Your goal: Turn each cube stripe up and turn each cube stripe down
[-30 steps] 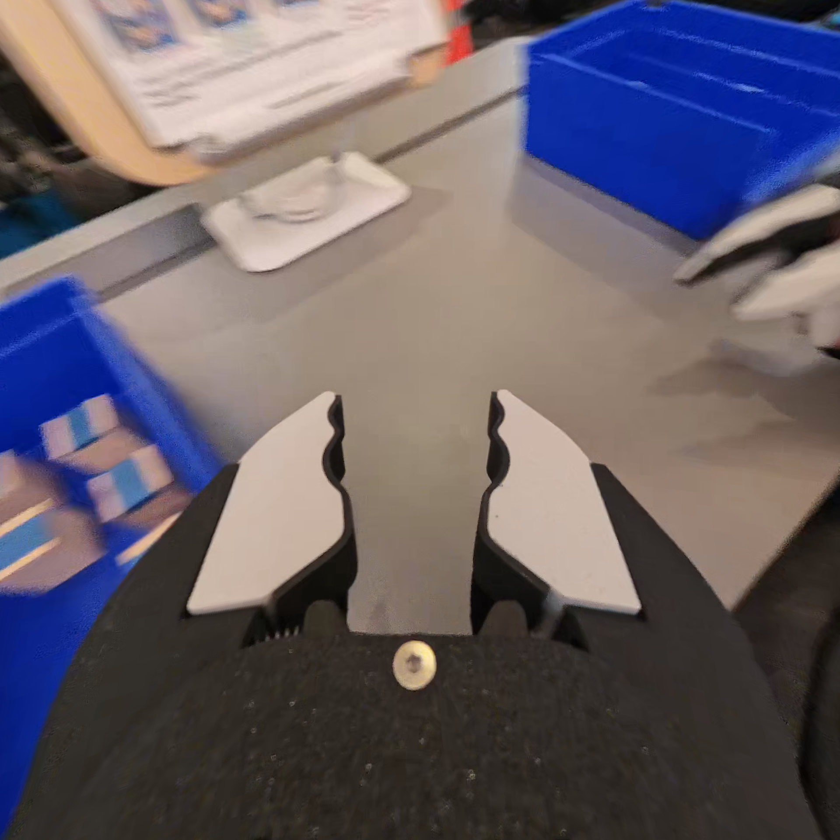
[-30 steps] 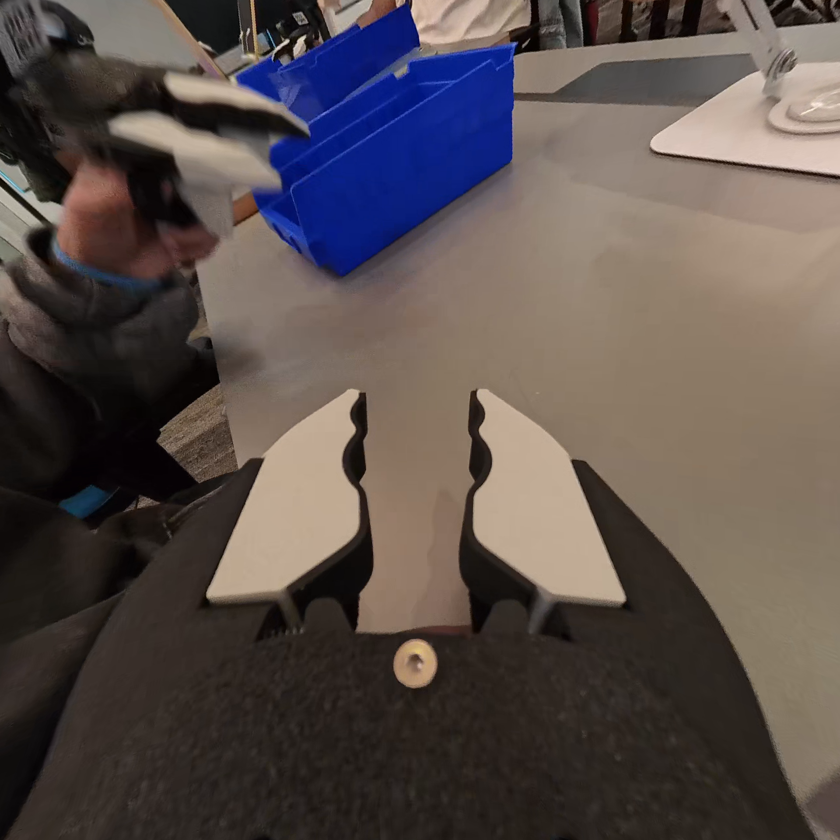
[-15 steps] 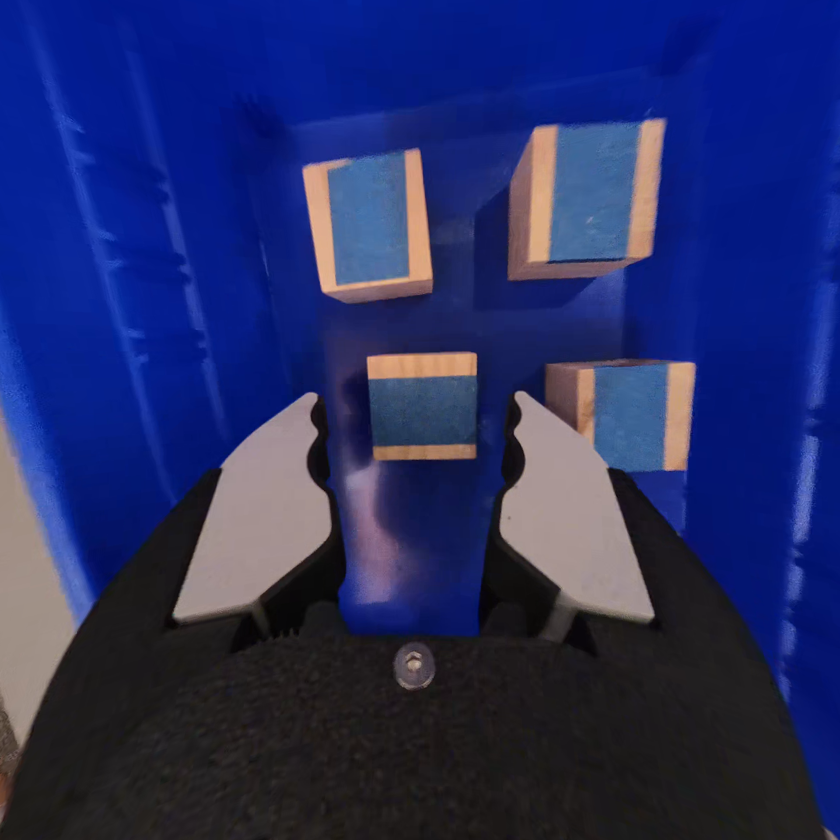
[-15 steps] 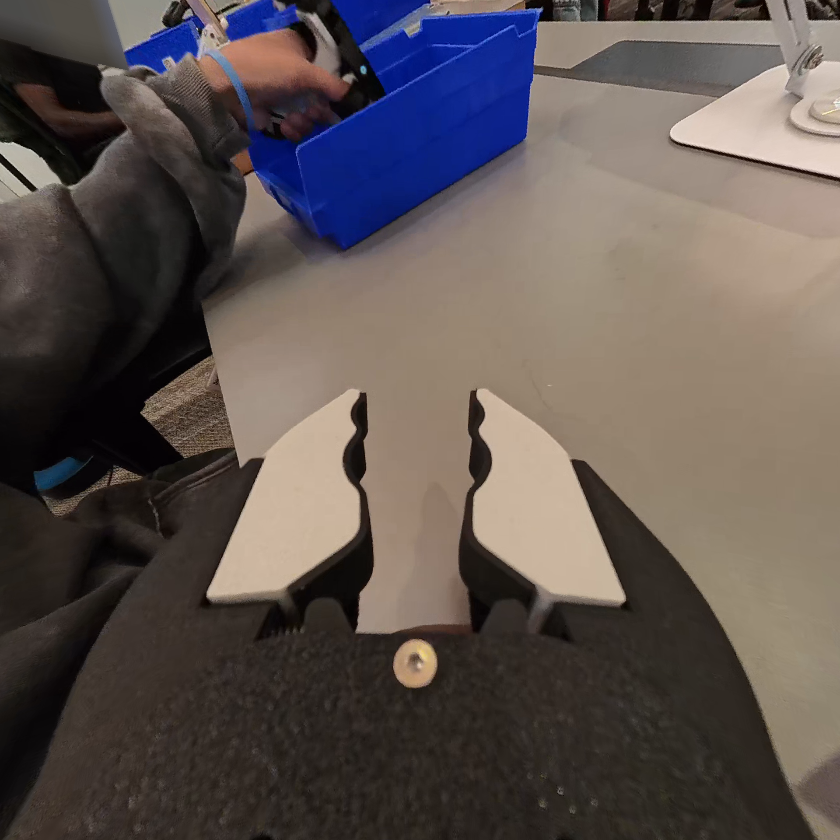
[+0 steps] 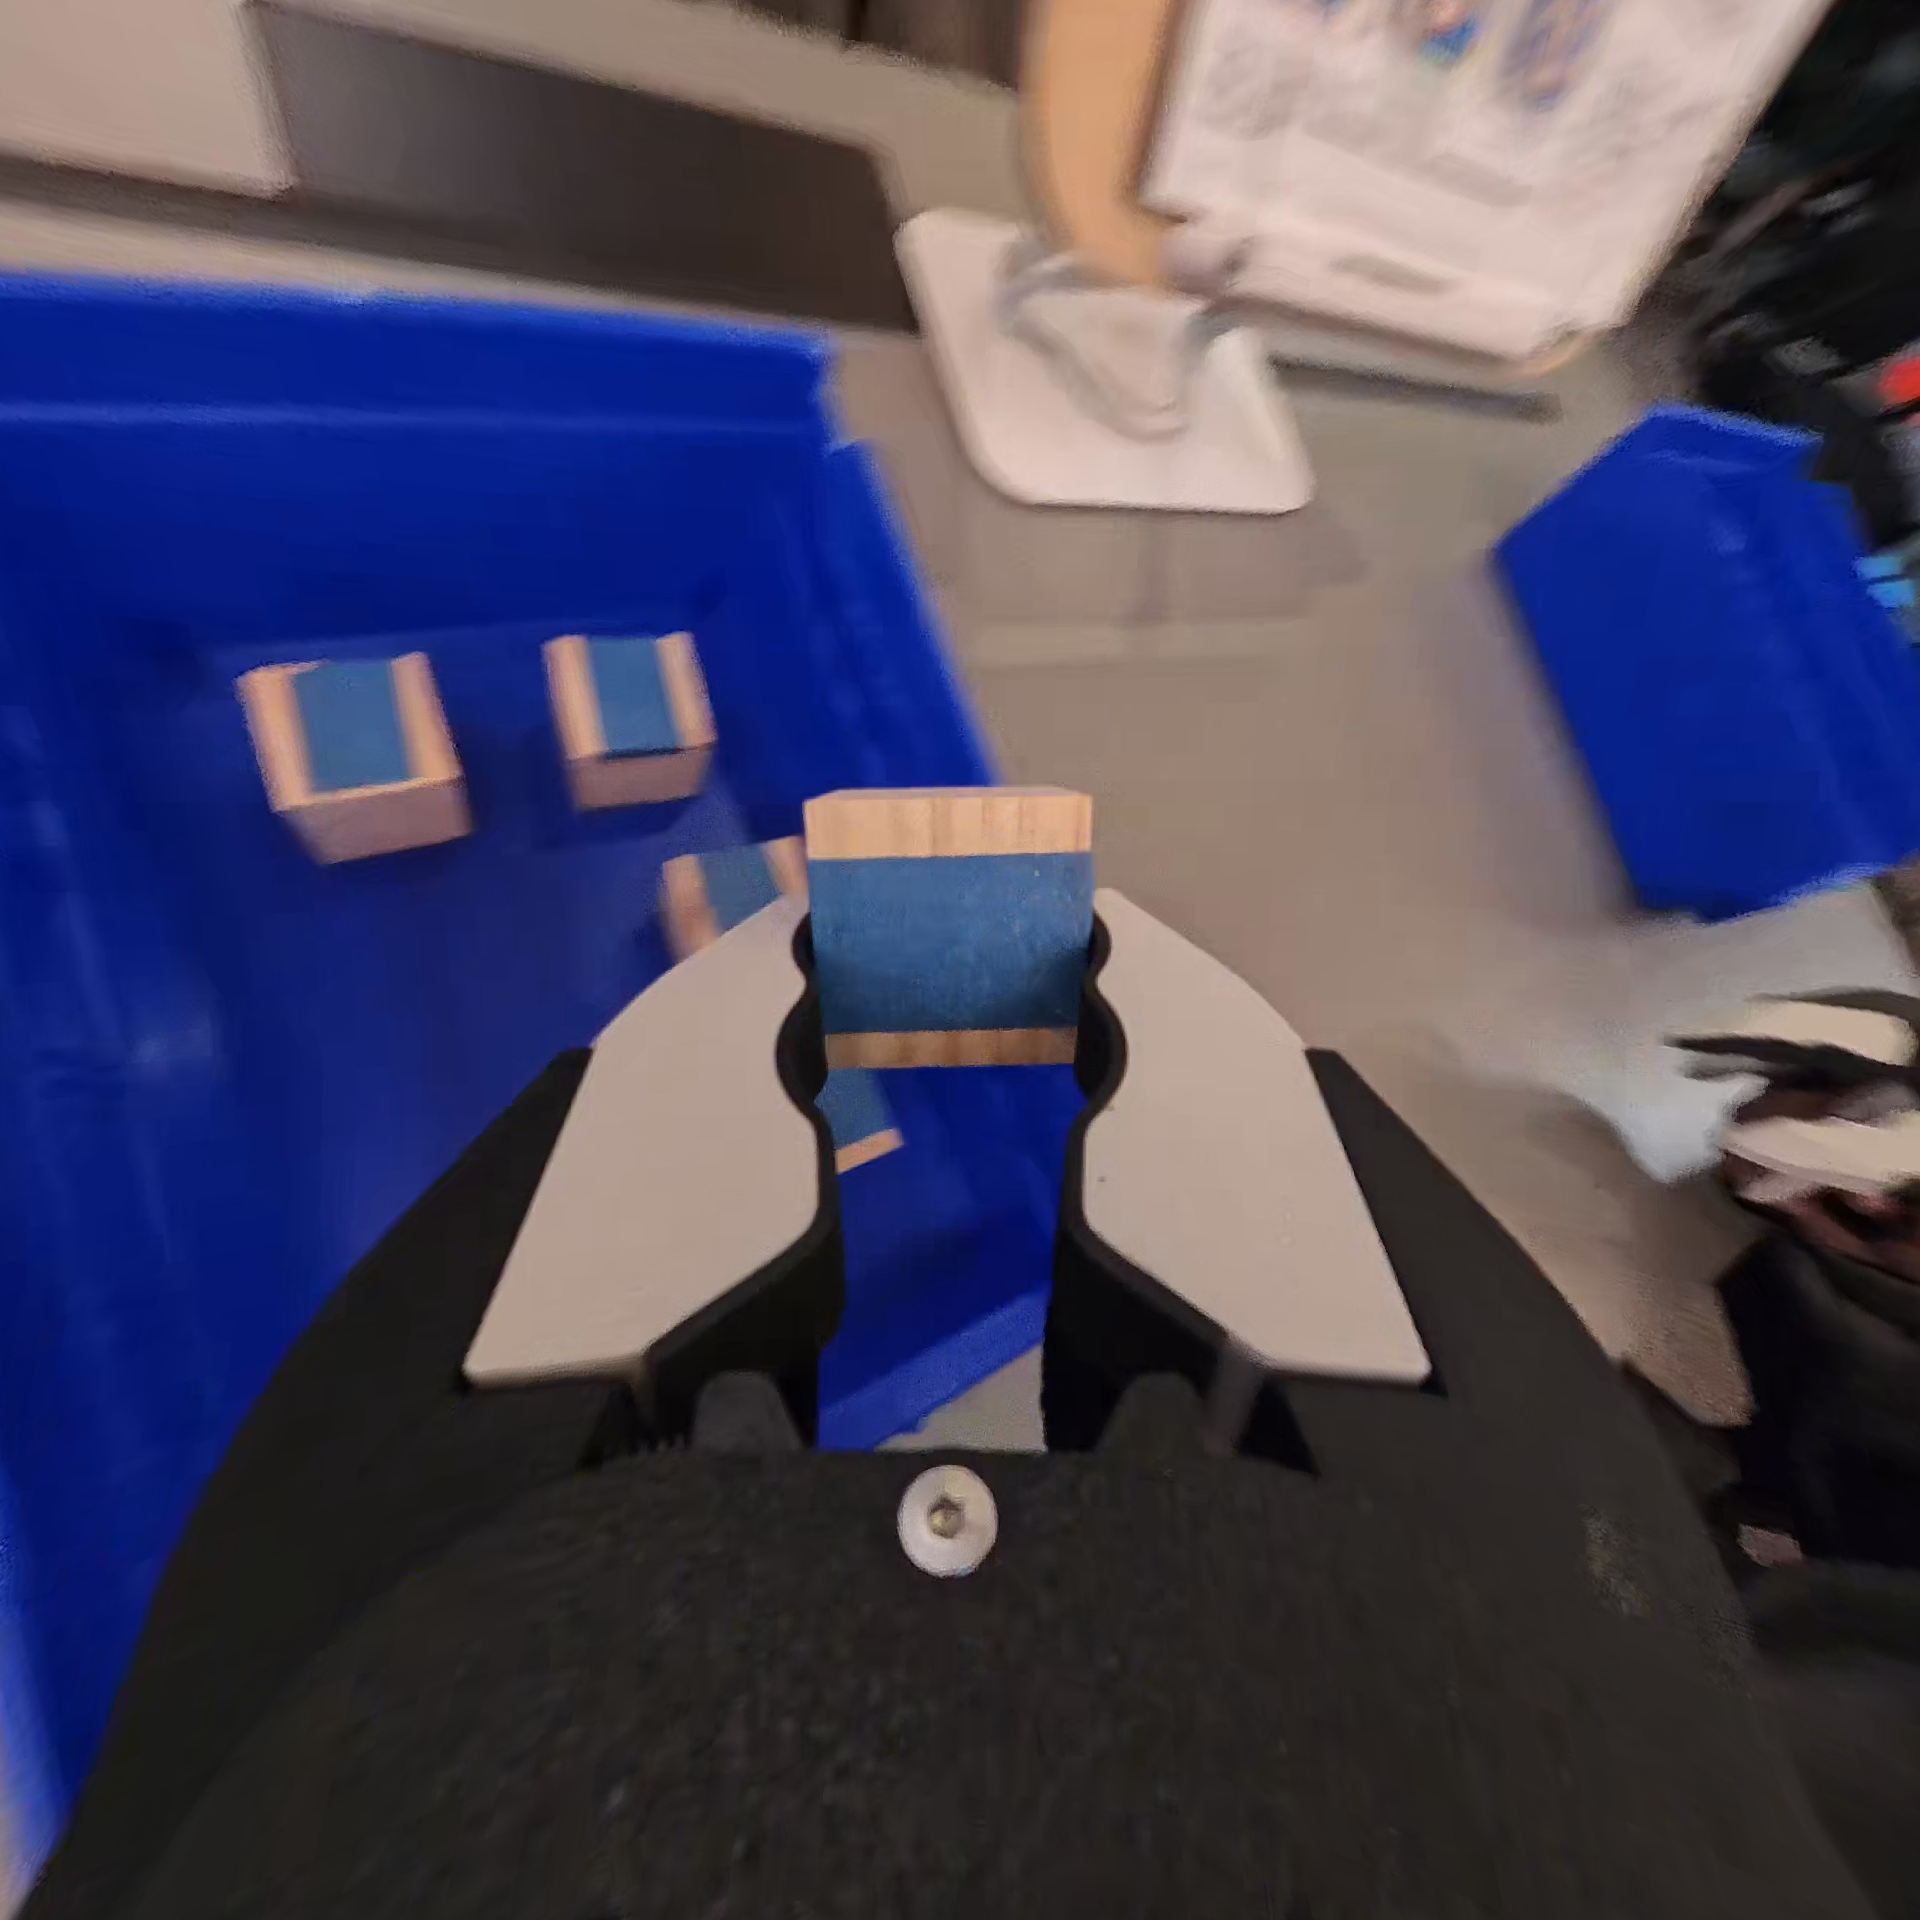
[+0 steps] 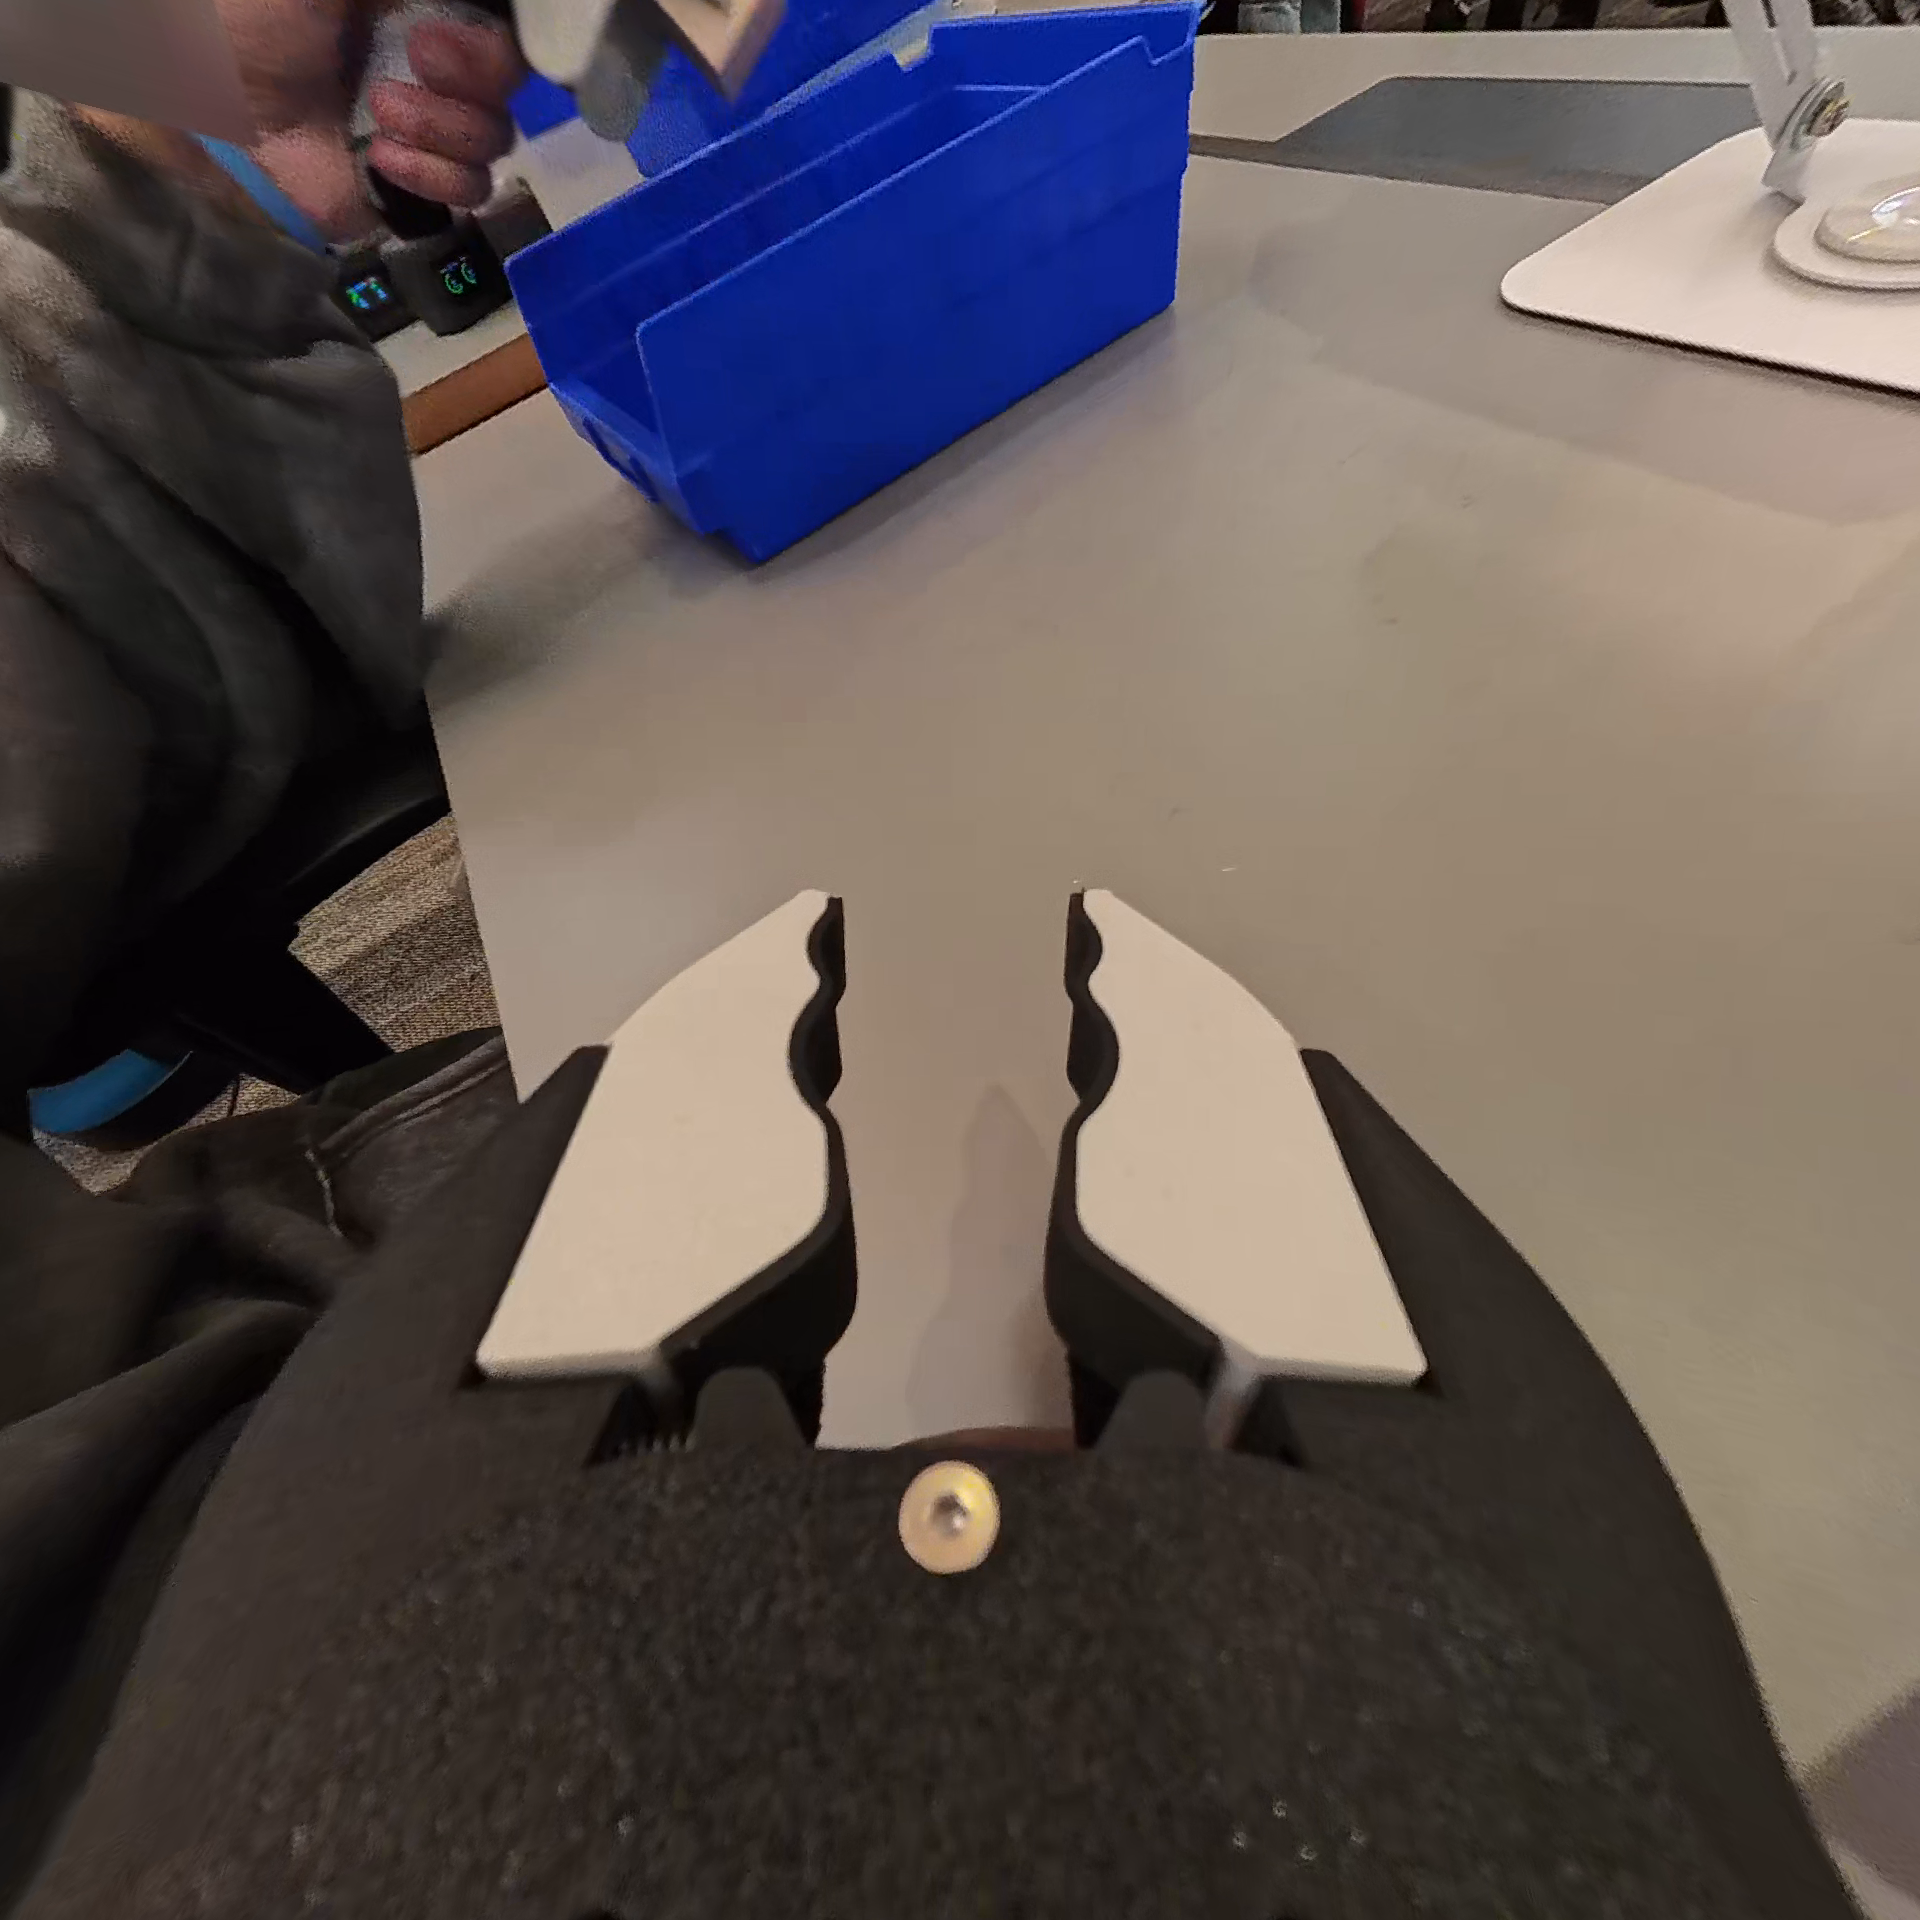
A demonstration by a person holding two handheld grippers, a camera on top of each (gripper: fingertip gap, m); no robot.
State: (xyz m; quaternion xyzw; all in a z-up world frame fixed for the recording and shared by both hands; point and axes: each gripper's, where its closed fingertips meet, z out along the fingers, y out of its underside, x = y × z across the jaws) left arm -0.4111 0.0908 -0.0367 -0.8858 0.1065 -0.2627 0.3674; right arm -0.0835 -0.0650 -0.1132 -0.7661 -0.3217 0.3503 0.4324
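Note:
My left gripper (image 5: 949, 914) is shut on a wooden cube (image 5: 949, 940) with a blue stripe facing the camera, and holds it above the near right corner of a blue bin (image 5: 416, 416). Three more striped cubes lie stripe up in the bin: one at the left (image 5: 353, 753), one in the middle (image 5: 631, 717), and one partly hidden behind my fingers (image 5: 727, 894). My right gripper (image 6: 954, 904) is open and empty, low over the grey table (image 6: 1247, 675). It shows blurred at the right edge of the left wrist view (image 5: 1808, 1091).
A second blue bin (image 5: 1683, 665) stands at the right. A white stand base (image 5: 1101, 416) is at the back and also shows in the right wrist view (image 6: 1714, 270). That view shows the cube bin (image 6: 862, 343), a sleeve (image 6: 187, 520) and the table's left edge.
My left gripper went into the bin, closed on the cube between its fingers and lifted it out towards the right. The right gripper has stayed open and nearly still.

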